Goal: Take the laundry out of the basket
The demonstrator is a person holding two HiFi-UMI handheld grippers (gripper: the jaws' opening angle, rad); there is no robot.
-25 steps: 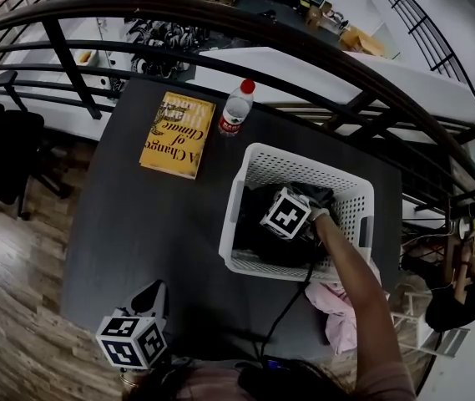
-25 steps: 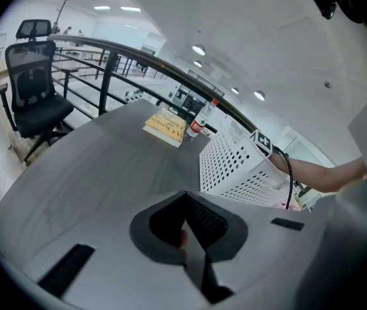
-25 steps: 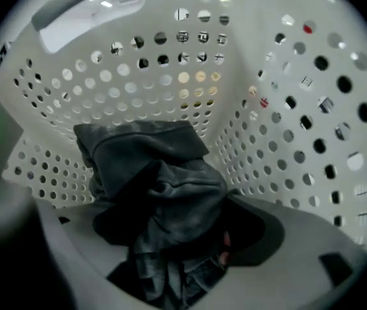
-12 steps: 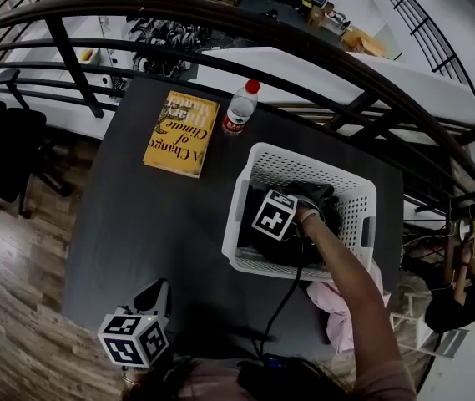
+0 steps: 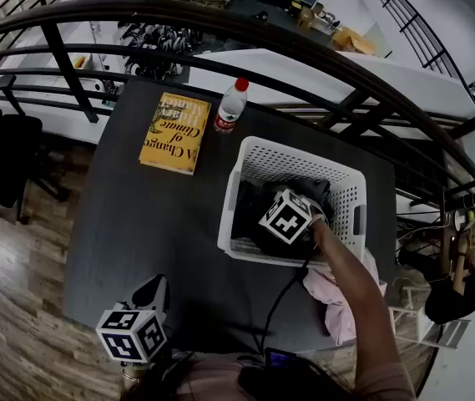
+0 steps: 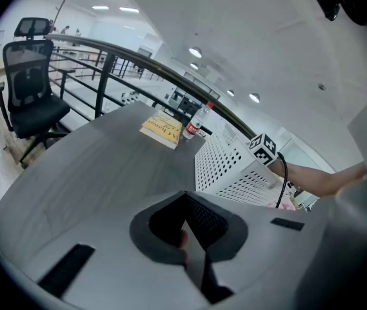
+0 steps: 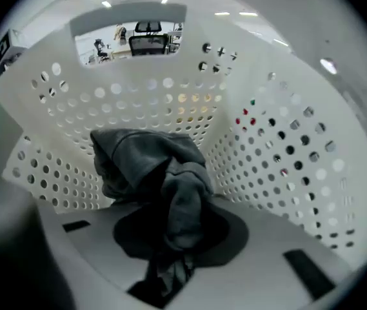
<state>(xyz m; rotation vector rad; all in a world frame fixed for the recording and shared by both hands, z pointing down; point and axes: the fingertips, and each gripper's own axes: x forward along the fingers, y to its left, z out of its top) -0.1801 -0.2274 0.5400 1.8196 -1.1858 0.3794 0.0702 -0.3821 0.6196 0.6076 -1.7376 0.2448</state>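
The right gripper (image 7: 173,237), its jaws having just been closing, grips a crumpled dark grey garment (image 7: 148,163) inside the white perforated plastic basket (image 7: 286,154). The left gripper (image 6: 186,208) is clenched — and empty.

Bright, even light — fisheye-warped edges

Basket (image 5: 287,161) is perforated plastic, laundry (image 7: 170,173) soft cloth (table (image 5: 154,224) matt).

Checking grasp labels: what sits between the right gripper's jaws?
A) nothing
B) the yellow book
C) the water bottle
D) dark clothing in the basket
D: the right gripper, its jaws having just been closing, pinches a fold of dark clothing inside the white basket.
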